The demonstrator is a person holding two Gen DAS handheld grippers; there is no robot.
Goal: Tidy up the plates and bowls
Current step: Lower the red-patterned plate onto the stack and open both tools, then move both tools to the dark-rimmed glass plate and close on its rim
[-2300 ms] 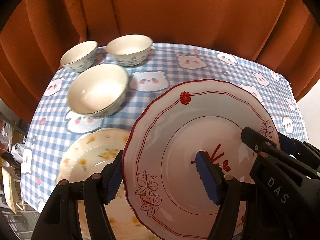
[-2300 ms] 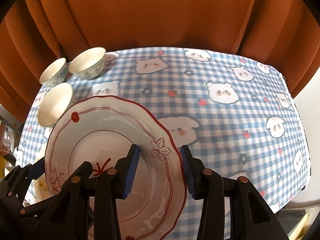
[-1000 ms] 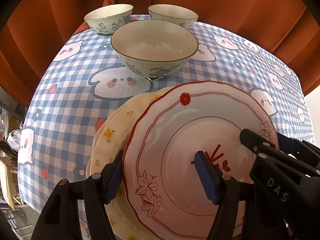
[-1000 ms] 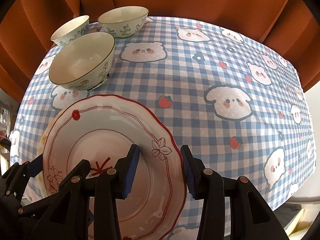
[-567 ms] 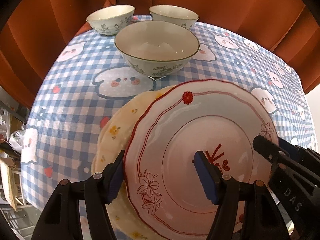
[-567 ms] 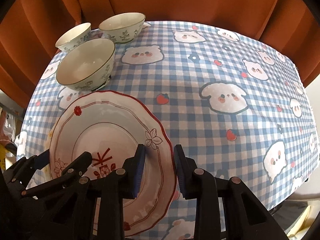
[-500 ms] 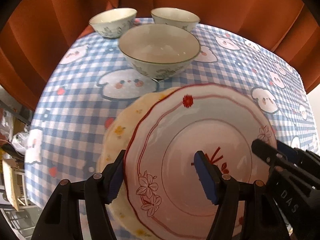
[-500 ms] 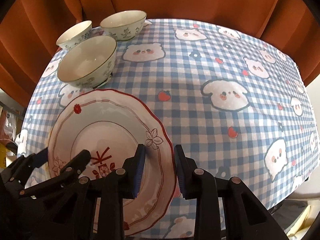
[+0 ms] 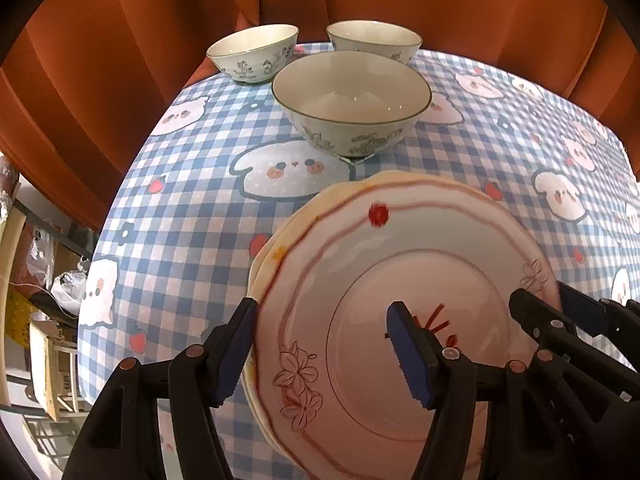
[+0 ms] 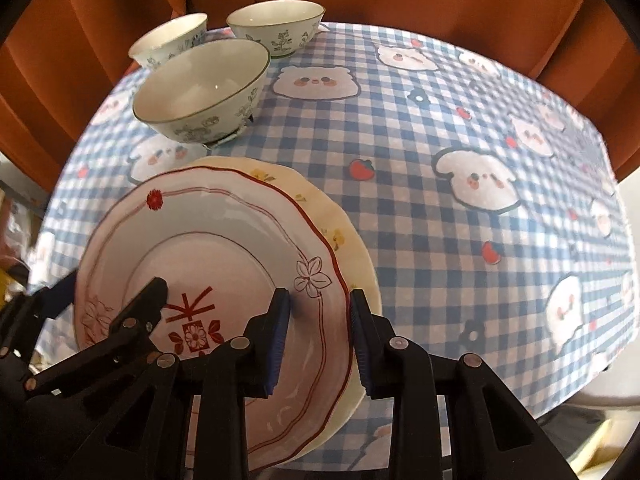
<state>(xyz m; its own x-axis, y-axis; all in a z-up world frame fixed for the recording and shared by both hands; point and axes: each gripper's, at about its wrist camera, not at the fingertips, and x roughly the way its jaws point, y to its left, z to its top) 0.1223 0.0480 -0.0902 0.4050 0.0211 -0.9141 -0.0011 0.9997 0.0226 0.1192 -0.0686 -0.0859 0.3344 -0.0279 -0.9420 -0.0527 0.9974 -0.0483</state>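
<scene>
**On the checked cloth, one plate stacked, three bowls waiting**

At the near edge of the table's blue gingham tablecloth, the red-trimmed plate lies on top of the yellow floral plate, whose cream rim shows round its far and right sides. Both tools straddle the top plate's rim. The right gripper has its jaws narrow, one pad inside the rim and one outside, though whether they pinch or merely bracket it I cannot tell. The left gripper stands half-wide, its pads clear of the china — released, by the look of it.

So the plates look done. Left, I judge, are the bowls: the large bowl just beyond the stack and two small bowls behind it, each standing separately — none nested yet.
</scene>
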